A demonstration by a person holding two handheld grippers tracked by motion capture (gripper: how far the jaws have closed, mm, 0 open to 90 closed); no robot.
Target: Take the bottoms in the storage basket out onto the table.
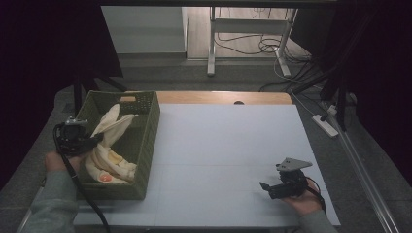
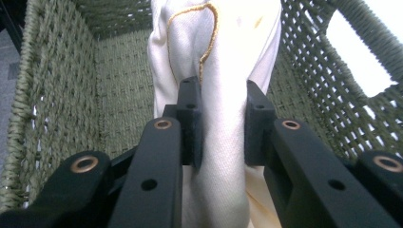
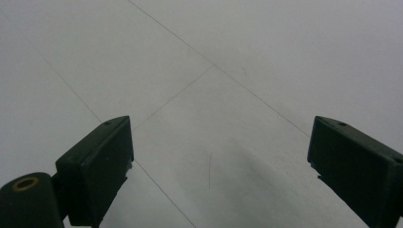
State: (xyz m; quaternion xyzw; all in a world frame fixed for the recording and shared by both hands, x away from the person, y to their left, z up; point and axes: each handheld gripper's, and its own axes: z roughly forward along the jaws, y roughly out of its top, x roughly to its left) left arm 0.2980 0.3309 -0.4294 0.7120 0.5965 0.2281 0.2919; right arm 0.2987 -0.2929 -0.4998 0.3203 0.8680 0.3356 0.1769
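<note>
This looks like a lab or recording studio set up for filming. Black curtains (image 1: 43, 53) hang on both sides of a pale grey surface (image 1: 228, 145). Beyond it stands a bare metal desk frame (image 1: 248, 34), with loose cables (image 1: 257, 46) and a power strip (image 1: 325, 125) on the grey floor (image 1: 194, 75).

Dim light is falling across the pale grey bench (image 1: 228, 160) in the high view, brighter toward twelve o'clock, with black corners crowding ten and two o'clock. In the left gripper view, the cream cloth (image 2: 218, 57) is glaring; nearby black jaws are blurring softly.
</note>
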